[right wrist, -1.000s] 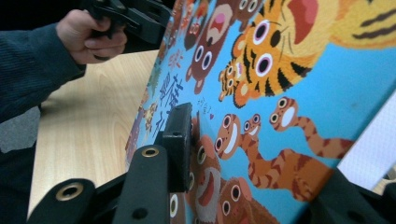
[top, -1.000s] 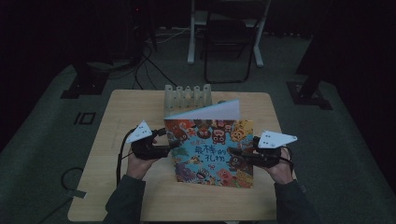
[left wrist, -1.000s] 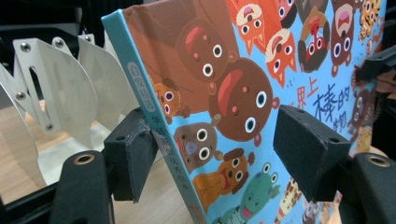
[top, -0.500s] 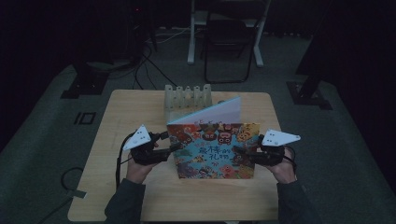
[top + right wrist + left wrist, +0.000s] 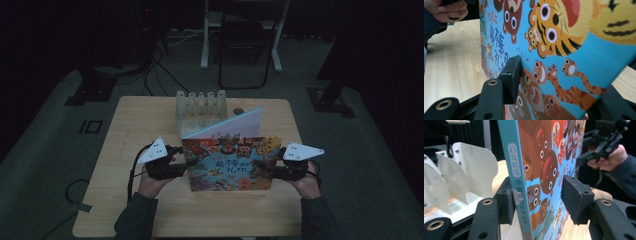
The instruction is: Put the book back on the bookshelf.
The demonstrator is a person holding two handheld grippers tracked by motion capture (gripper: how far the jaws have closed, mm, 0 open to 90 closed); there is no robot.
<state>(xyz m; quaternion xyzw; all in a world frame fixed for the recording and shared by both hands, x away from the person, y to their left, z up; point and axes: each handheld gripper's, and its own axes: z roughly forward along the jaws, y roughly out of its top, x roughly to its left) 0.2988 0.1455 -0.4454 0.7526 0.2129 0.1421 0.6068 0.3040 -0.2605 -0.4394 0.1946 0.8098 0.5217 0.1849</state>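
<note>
The table (image 5: 150, 115) carries everything here, and on it, near your edge, you have the picture book (image 5: 235, 167) standing upright, its bright cover facing you and its long axis running left to right between your 2 hands. Behind it, towards the far side, sits the white slotted rack (image 5: 200, 107), with 1 more book (image 5: 232, 127) leaning tilted between the rack and the one you are handling. Your left gripper (image 5: 187, 162) straddles the spine edge: in the left gripper view the spine (image 5: 517, 195) lies against 1 pad (image 5: 505, 202) while the other pad (image 5: 574, 197) stands clear of the cover, so the jaws are about half open with the book between them but not pinched, and they have just been closing. Your right gripper (image 5: 267, 169) takes the opposite edge; its jaws have just been opening, and in the right gripper view 1 pad (image 5: 511, 80) sits close against the cover (image 5: 574, 57) while the other jaw is mostly hidden behind the book (I cannot tell whether that side presses). So the book lies straight ahead inside both sets of jaws, edge-on, each hand equally near its own end. My guess is that the next move depends on the left jaws finishing their close on the spine, since the rack lies directly behind the book.
</note>
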